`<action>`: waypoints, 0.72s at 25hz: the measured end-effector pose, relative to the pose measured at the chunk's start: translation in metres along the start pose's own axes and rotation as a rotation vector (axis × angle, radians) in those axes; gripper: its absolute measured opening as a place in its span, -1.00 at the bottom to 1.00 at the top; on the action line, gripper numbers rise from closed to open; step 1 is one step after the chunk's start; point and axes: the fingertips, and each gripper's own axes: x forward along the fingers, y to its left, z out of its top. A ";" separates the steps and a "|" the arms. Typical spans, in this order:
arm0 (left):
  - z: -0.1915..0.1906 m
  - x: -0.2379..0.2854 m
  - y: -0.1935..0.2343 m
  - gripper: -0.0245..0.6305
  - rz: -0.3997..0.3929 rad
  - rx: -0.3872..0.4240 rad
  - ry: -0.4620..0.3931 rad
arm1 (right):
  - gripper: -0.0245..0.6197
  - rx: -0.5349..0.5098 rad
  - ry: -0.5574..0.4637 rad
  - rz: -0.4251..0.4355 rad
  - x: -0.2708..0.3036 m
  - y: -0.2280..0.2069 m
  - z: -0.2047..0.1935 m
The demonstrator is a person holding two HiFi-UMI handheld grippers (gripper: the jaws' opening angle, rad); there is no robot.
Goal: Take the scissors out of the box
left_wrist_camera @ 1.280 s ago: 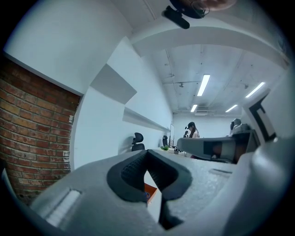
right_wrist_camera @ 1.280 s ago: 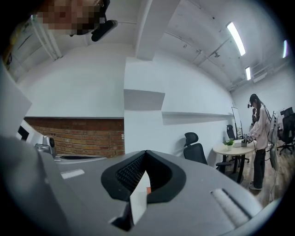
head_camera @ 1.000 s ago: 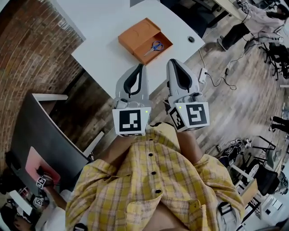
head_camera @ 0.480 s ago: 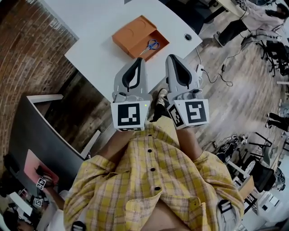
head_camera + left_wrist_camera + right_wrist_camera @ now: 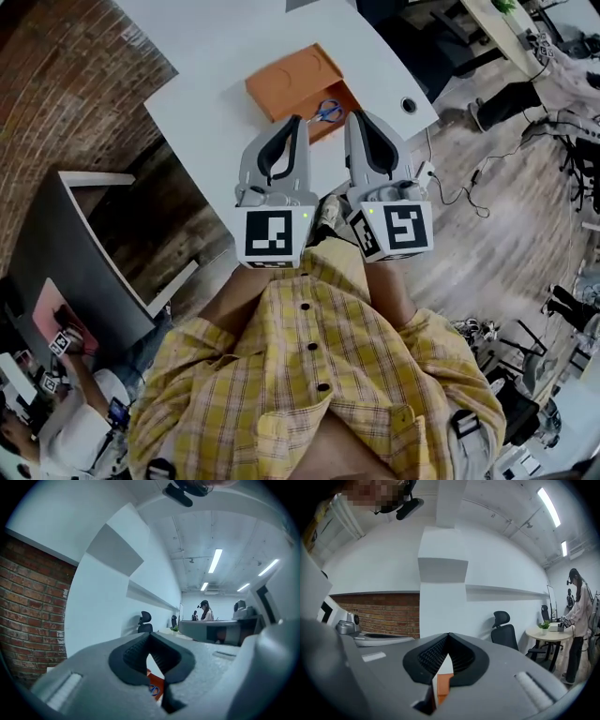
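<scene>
An open orange box (image 5: 292, 80) lies on the white table (image 5: 211, 103), its lid folded back to the left. Scissors with blue handles (image 5: 328, 110) lie in its open tray. In the head view my left gripper (image 5: 298, 120) and right gripper (image 5: 353, 116) point side by side at the box's near edge, tips just short of the scissors, both shut and empty. In the left gripper view the jaws (image 5: 150, 637) meet, and the orange box (image 5: 157, 682) with the blue handles (image 5: 152, 691) shows below them. In the right gripper view the shut jaws (image 5: 449, 636) frame a strip of the box (image 5: 443, 686).
The table's near edge runs just under the grippers, with a round cable hole (image 5: 408, 105) at its right corner. A brick wall (image 5: 56, 84) and a dark partition (image 5: 84, 253) stand at the left. Cables (image 5: 450, 187) trail across the wooden floor on the right.
Both grippers have moved forward together toward the box; their tips now reach its near edge. Both stayed shut.
</scene>
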 end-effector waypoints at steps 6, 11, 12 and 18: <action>-0.001 0.028 0.001 -0.91 0.081 0.000 0.012 | -0.90 -0.011 0.016 0.105 0.030 -0.021 0.000; -0.002 0.049 0.002 -0.92 0.141 -0.003 0.010 | -0.90 -0.013 0.021 0.163 0.048 -0.037 -0.004; -0.003 0.051 0.001 -0.92 0.151 -0.001 0.011 | -0.90 -0.010 0.023 0.168 0.050 -0.040 -0.006; -0.007 0.065 0.003 -0.92 0.206 -0.011 0.011 | -0.90 0.007 0.074 0.209 0.062 -0.053 -0.028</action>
